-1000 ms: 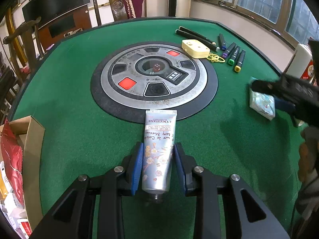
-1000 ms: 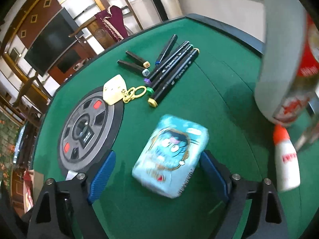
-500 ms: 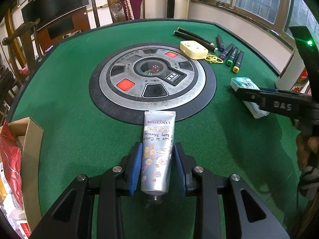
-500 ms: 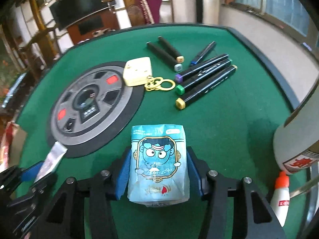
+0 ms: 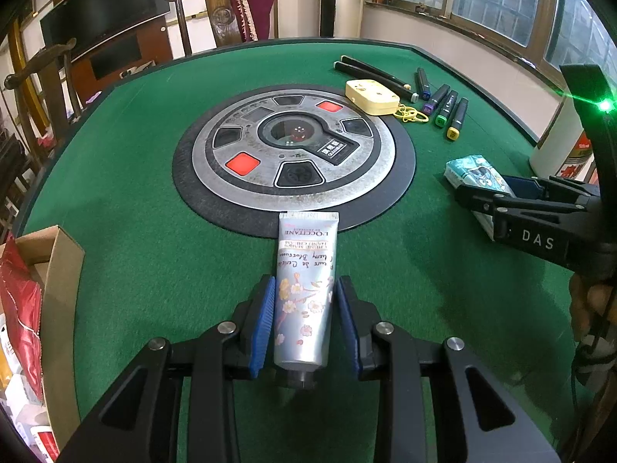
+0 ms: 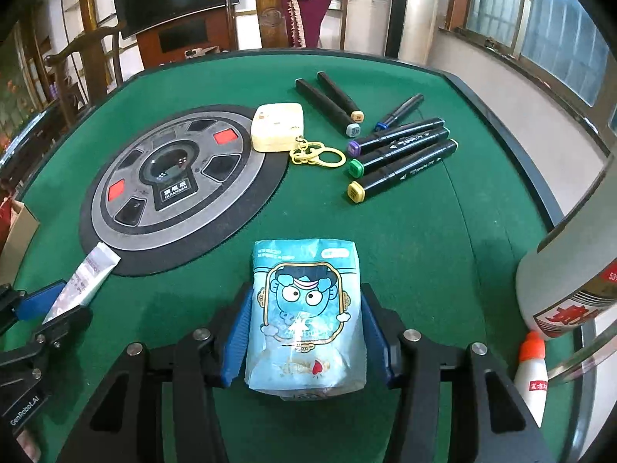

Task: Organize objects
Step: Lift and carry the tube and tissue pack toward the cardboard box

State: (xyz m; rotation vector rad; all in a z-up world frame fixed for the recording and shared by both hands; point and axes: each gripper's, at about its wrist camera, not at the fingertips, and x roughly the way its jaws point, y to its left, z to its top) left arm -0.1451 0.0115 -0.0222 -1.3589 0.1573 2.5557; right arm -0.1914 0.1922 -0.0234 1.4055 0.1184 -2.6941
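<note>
My left gripper (image 5: 306,301) is shut on a silver hand cream tube (image 5: 306,270) with a flower print, held just above the green felt at the near rim of the table's round centre panel (image 5: 293,150). My right gripper (image 6: 304,316) is shut on a light blue tissue pack (image 6: 306,308) with a cartoon face. The pack also shows in the left wrist view (image 5: 478,177), at the right, with the right gripper around it. The tube (image 6: 88,277) and the left gripper (image 6: 58,301) show at the left of the right wrist view.
Several black markers (image 6: 397,150), a cream box with a yellow key ring (image 6: 277,127), a white bottle with a red label (image 6: 570,281) and a small glue bottle (image 6: 532,378) lie on the table. A cardboard box with red packets (image 5: 34,301) stands at the left edge.
My right gripper closed on the tissue pack, which is now square between its fingers. In the left wrist view, the pack and the right gripper moved left. My left gripper keeps hold of the tube.
</note>
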